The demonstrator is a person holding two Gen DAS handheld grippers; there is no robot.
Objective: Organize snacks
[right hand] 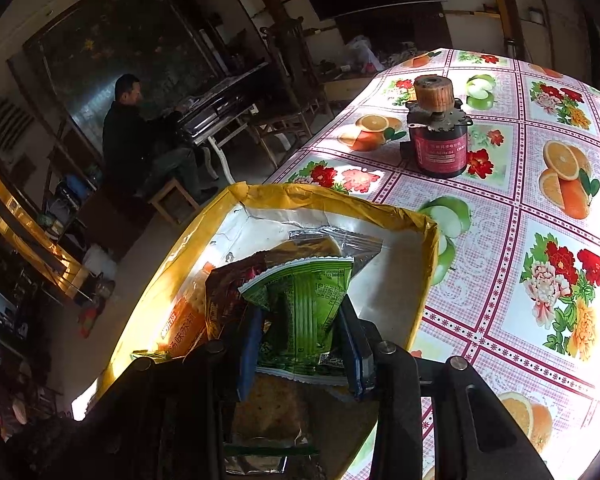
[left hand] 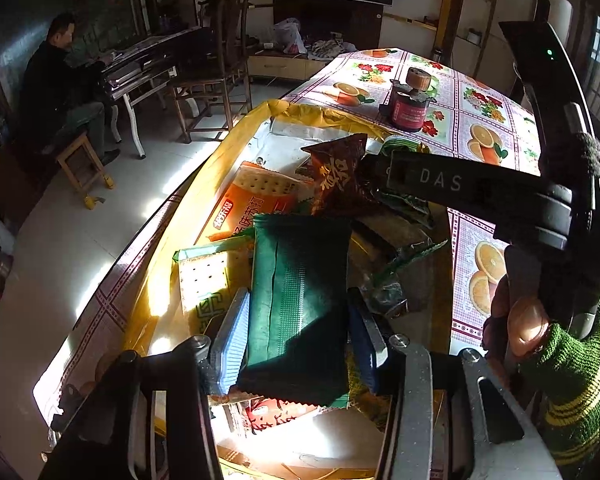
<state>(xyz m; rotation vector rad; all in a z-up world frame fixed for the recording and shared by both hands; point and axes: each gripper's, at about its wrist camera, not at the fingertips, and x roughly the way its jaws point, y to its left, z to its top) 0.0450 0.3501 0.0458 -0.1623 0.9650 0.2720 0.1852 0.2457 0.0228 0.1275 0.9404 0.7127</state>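
Over yellow box [left hand: 236, 136] on fruit-print tablecloth [left hand: 476, 120]: left gripper [left hand: 296, 332] half-spread, blue pads [left hand: 230, 336] seen against both edges of dark green packet [left hand: 300, 300], packet held above snack pile. Right gripper [right hand: 300, 340] nearly closed, light green packet [right hand: 304, 308] pinched between pads above box. Cracker pack [left hand: 260, 204] and brown packet [left hand: 340, 176] left in box. Red motor [right hand: 440, 148] set on cloth, well apart.

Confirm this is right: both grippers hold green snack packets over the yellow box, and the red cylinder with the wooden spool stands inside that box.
Not quite. The red cylinder stands on the tablecloth beyond the yellow box, as the right wrist view shows.
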